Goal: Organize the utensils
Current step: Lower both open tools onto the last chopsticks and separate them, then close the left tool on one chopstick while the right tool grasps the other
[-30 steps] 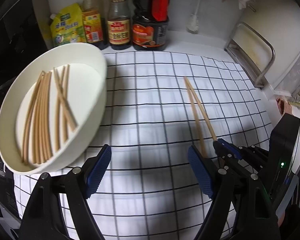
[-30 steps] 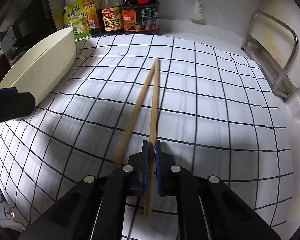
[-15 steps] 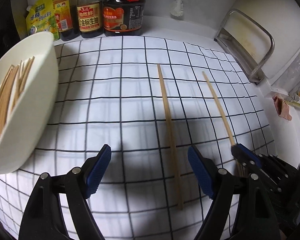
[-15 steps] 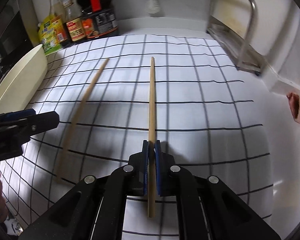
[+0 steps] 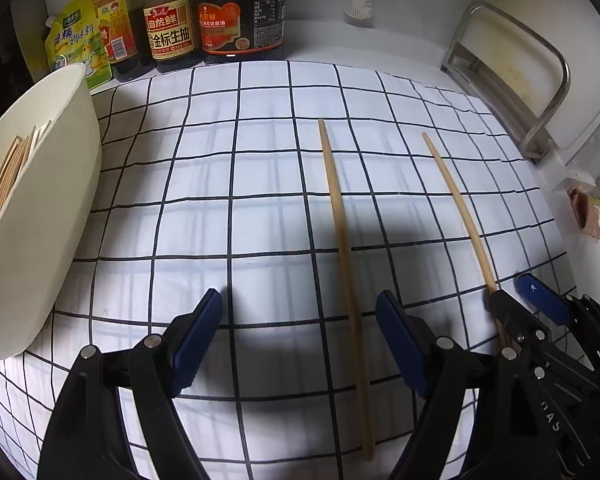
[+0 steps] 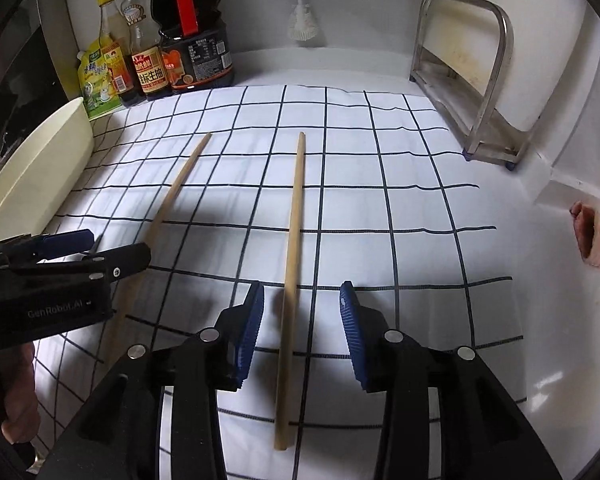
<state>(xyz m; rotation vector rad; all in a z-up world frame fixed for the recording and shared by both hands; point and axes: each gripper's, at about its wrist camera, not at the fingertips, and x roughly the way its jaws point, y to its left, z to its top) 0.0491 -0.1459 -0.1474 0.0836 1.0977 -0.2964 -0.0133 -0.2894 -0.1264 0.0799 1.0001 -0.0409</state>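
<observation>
The left wrist view looks into the white bowl (image 5: 40,216) to the left of the left gripper (image 5: 300,340), where a bundle of chopsticks (image 5: 4,176) leans against the inner wall; the bowl's left part is cut off by the frame edge. The right wrist view gives only the bowl's outer wall, so its contents are hidden there.

The left gripper's jaws stand wide with nothing between them; one loose chopstick (image 5: 342,232) lies on the checked cloth (image 5: 228,200) just inside its right finger, running ahead toward the bottles (image 5: 204,20).

The right gripper (image 6: 302,328) has just been opening: its jaws stand part-way apart and a second chopstick (image 6: 292,236) lies between them on the cloth, not pressed by either pad. In the left view this chopstick's near end vanishes behind the right gripper's black finger.

Only the right view shows a person's hand (image 6: 12,392) under the left gripper's body, cut off at the frame edge. A metal rack (image 6: 472,88) stands ahead and to the right. A pinkish thing at the far right is too blurred to name.
</observation>
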